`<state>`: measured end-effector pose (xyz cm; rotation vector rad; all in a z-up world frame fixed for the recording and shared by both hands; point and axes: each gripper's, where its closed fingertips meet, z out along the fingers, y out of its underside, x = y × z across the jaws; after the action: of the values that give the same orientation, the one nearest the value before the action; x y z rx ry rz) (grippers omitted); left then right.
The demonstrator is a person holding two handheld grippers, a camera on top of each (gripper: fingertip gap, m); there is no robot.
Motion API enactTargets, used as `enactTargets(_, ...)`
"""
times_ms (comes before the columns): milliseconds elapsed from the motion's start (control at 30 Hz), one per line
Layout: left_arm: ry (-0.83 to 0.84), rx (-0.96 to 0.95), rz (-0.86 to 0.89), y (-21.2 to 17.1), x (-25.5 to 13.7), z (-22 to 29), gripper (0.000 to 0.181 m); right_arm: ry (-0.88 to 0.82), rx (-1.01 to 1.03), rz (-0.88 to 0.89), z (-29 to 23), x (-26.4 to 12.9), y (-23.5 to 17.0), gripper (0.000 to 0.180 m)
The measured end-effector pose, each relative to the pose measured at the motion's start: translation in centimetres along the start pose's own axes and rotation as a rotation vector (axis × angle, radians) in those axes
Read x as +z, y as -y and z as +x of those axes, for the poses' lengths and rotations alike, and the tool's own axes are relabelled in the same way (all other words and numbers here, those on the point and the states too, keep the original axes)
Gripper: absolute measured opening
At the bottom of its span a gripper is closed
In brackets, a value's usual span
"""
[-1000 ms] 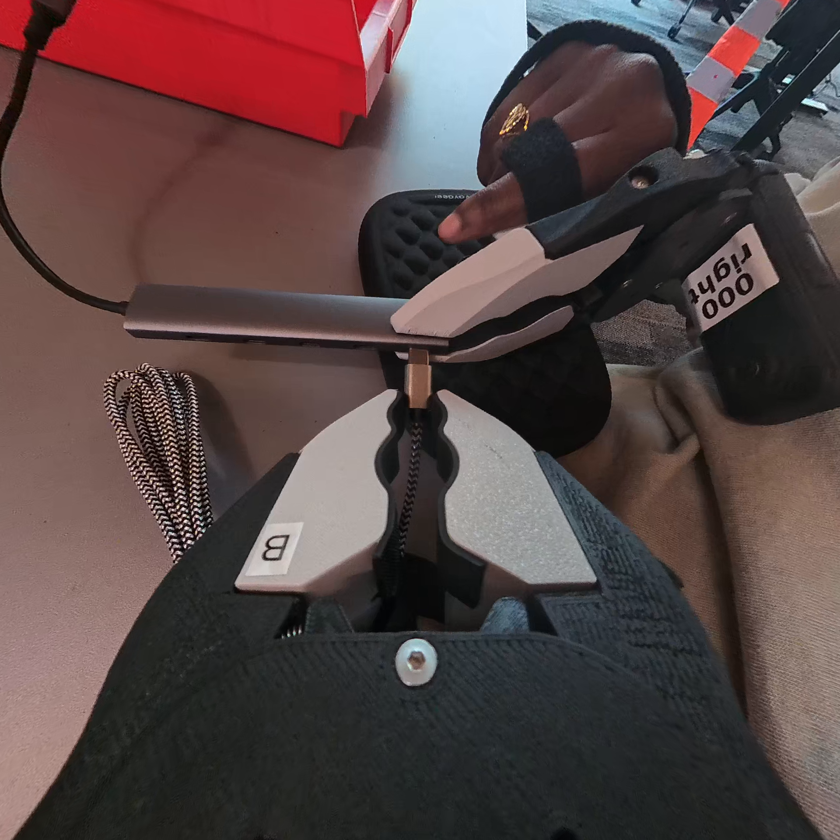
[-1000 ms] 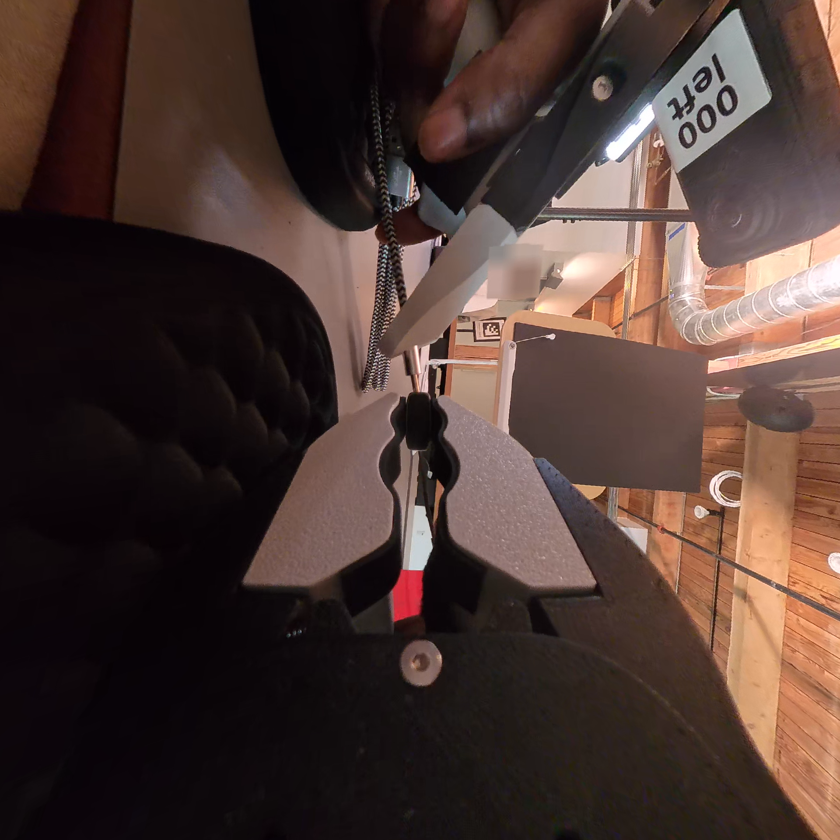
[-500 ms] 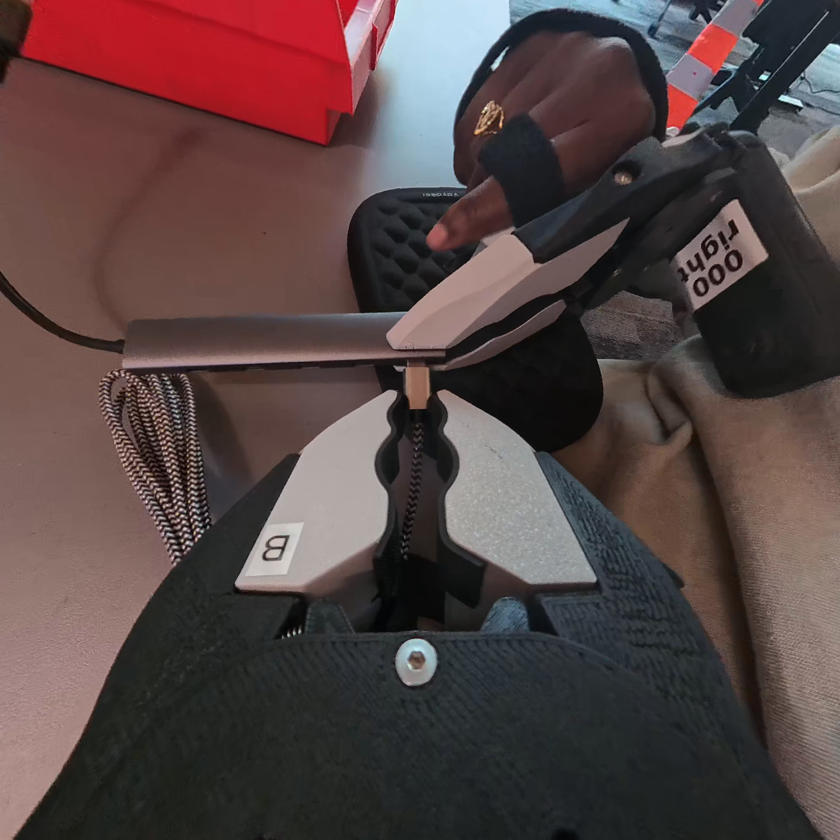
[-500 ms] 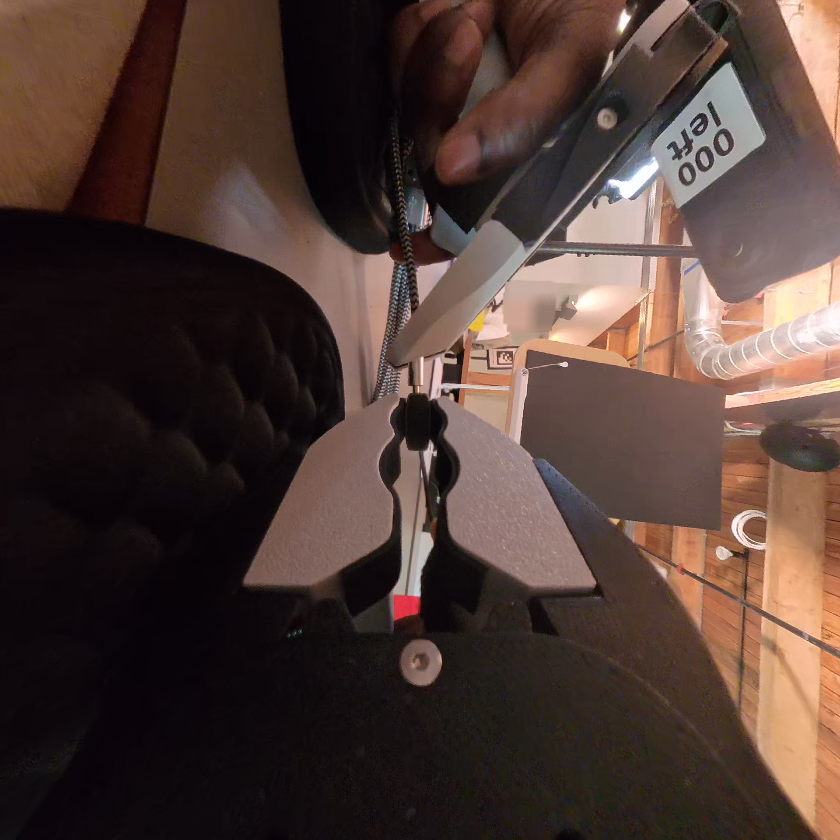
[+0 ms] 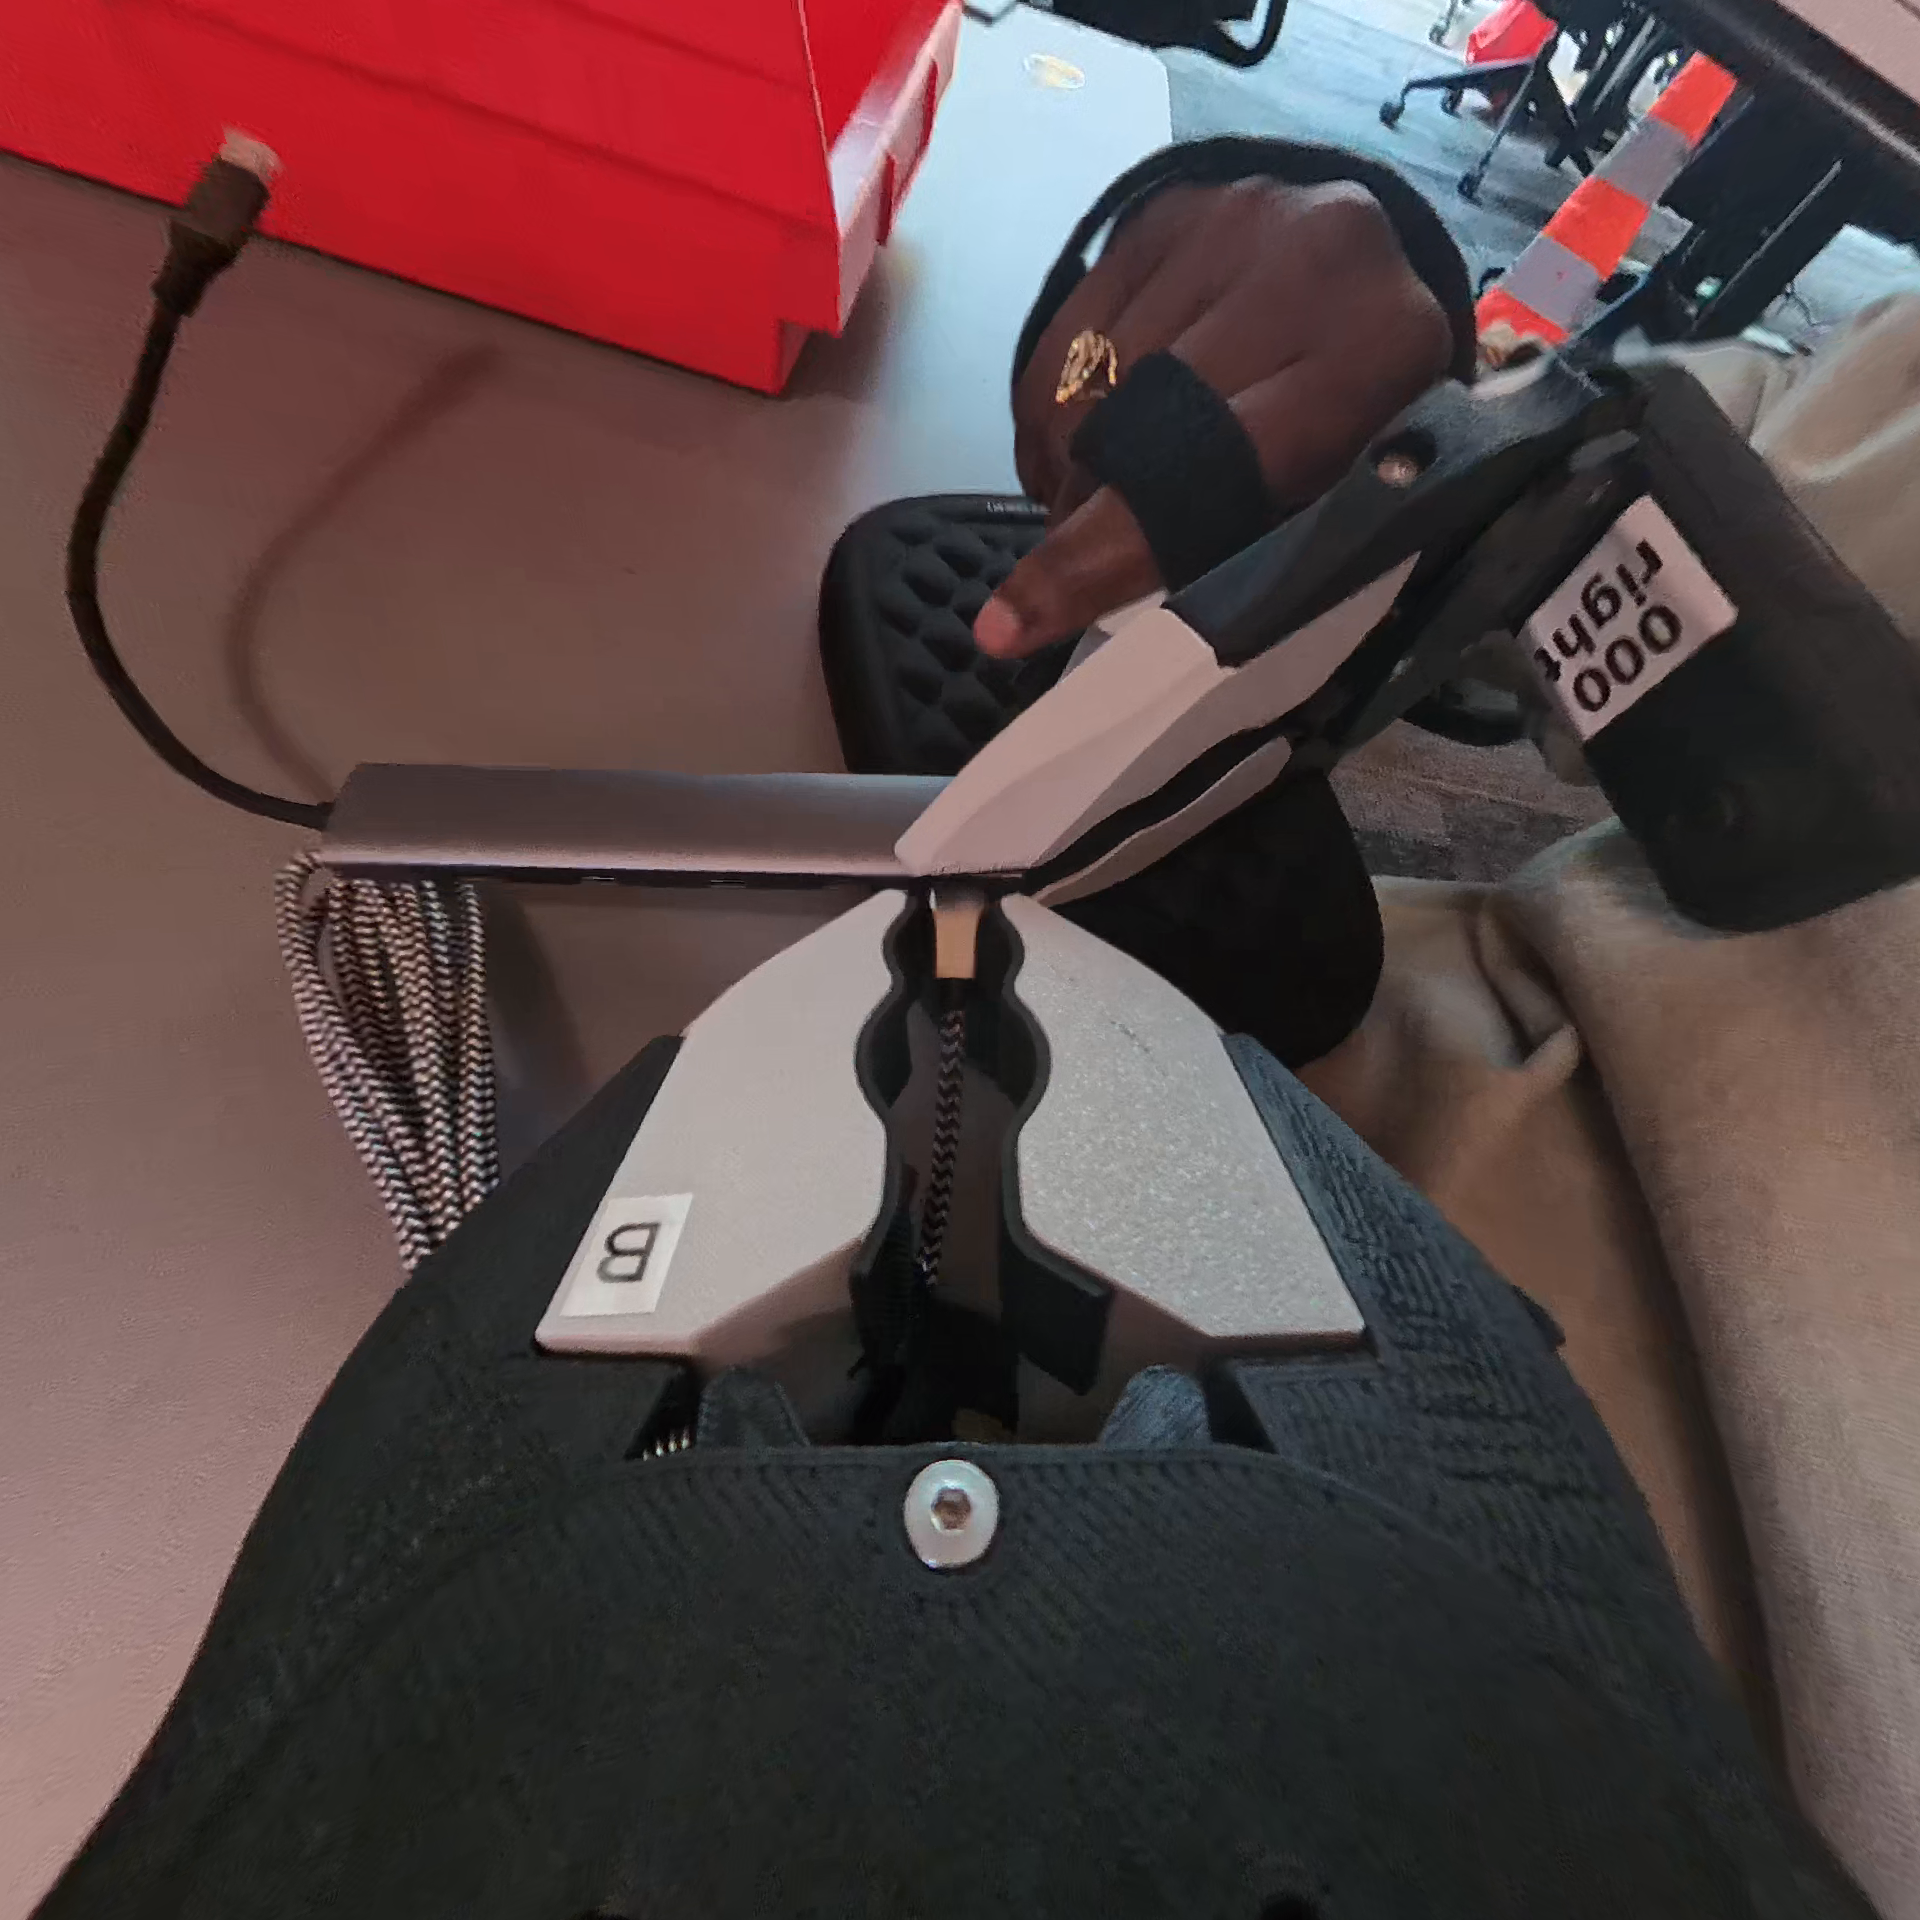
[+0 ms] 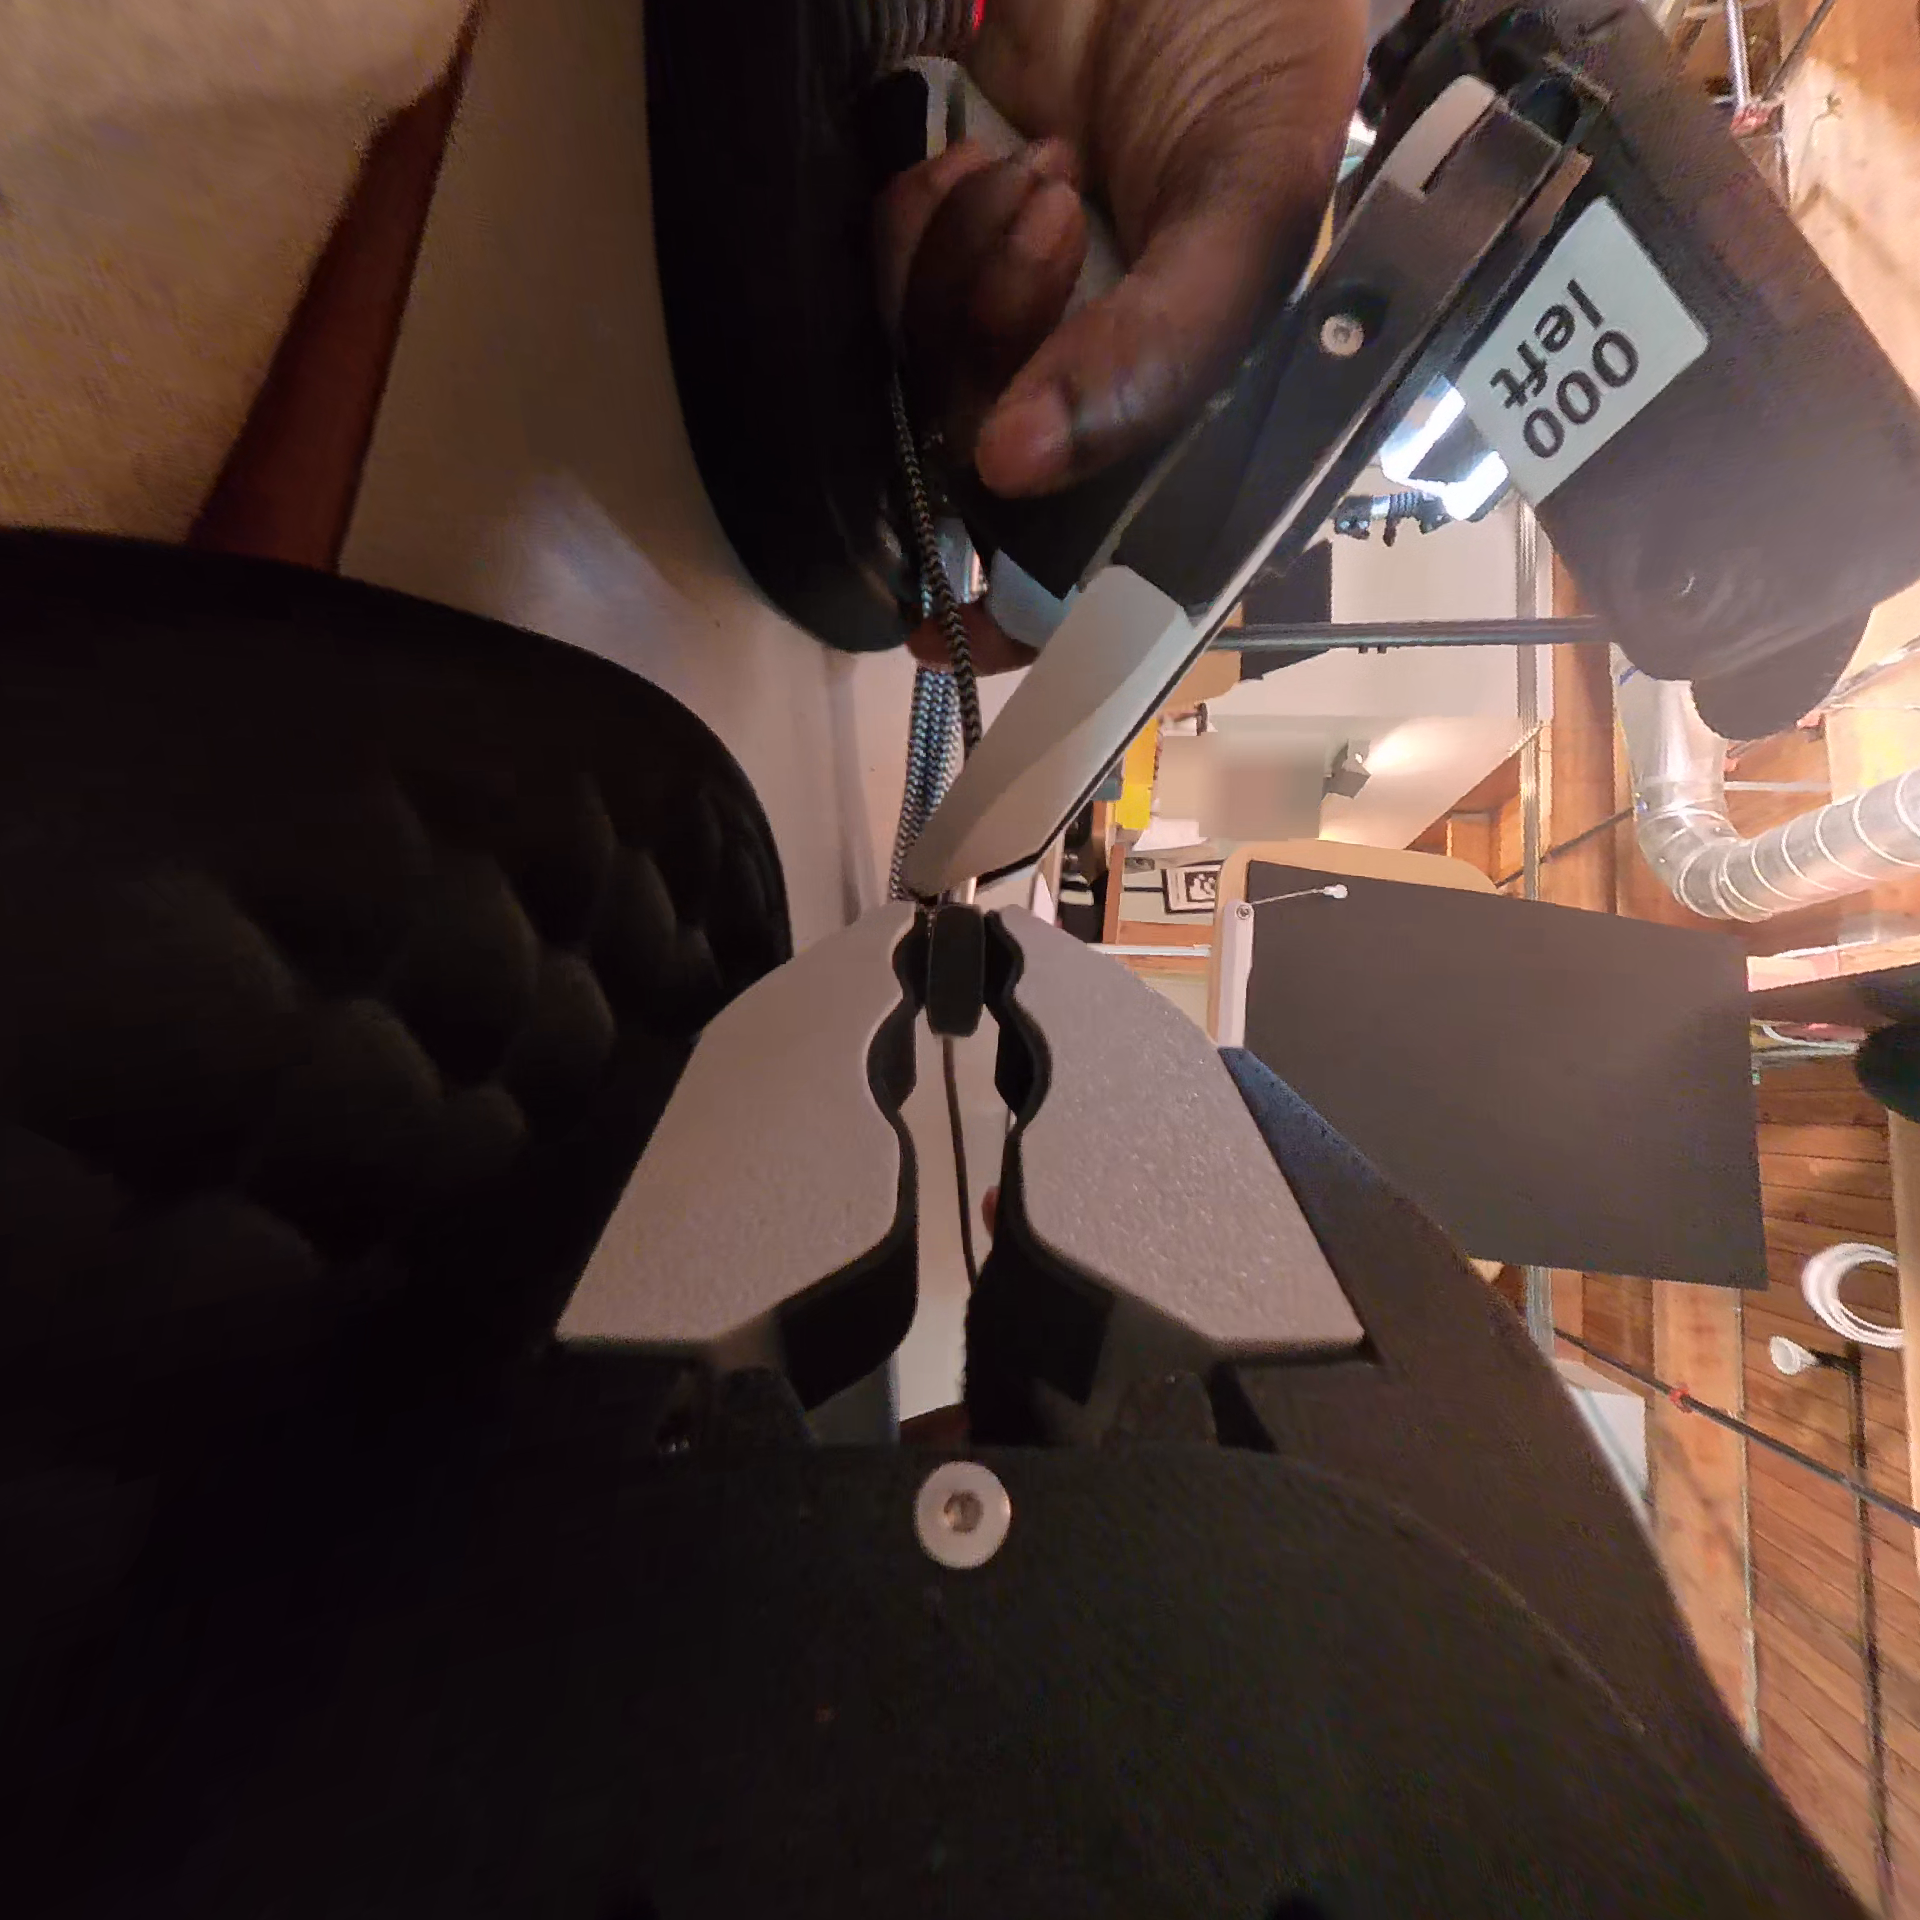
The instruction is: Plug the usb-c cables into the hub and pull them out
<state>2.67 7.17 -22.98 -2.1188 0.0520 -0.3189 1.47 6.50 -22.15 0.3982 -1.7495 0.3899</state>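
In the left wrist view my left gripper is shut on the gold USB-C plug of a black-and-white braided cable. The plug's tip meets the near side of the grey hub. My right gripper comes in from the right and clamps the hub's right end, holding it above the table. In the right wrist view my right gripper is shut on the hub's dark end, with the left gripper touching it from above. The port itself is hidden.
The hub's own black lead arcs up to a loose plug before a red bin. A black padded case lies behind the hub. Beige cloth covers the right. The table is grey-brown. The tips of both grippers are at nearly the same place.
The hub and my left fingertips have closed together, so less of the gold plug shows. The hub's black lead and loose plug have swung into view at the upper left.
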Motion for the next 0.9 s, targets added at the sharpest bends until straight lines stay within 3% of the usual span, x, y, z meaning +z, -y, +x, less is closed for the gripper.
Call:
enactTargets(100,0.068,0.024,0.041,0.8,-0.1,-0.6,0.017,-0.06,-0.019,-0.071,0.8,0.1,-0.8,0.009)
enactTargets(133,0.057,0.049,0.072,1.2,-0.3,-0.3,0.028,-0.079,0.024,-0.081,0.9,-0.1,-1.0,0.009)
enactTargets(300,0.078,0.171,0.337,4.1,-2.8,0.9,0.036,0.049,0.177,-0.112,-0.5,-2.1,-2.9,0.01)
enactTargets(500,0.212,0.27,0.581,7.2,-5.7,0.3,0.042,0.16,0.561,-0.001,0.6,-3.9,-2.4,0.057)
enactTargets(600,0.257,0.3,0.772,8.9,-8.4,0.7,0.043,0.163,0.779,0.142,2.6,-5.2,-1.6,0.065)
enactTargets(700,0.32,0.242,0.927,9.8,-10.9,-0.2,0.043,0.149,1.04,0.4,5.7,-6.9,0.0,0.069)
enactTargets(833,0.309,0.109,0.97,9.8,-11.8,-1.5,0.043,-0.053,1.377,0.745,9.8,-8.1,-0.4,0.057)
enactTargets(900,0.297,0.113,0.975,9.9,-11.8,-1.3,0.042,-0.086,1.496,0.778,9.1,-6.9,-1.2,0.058)
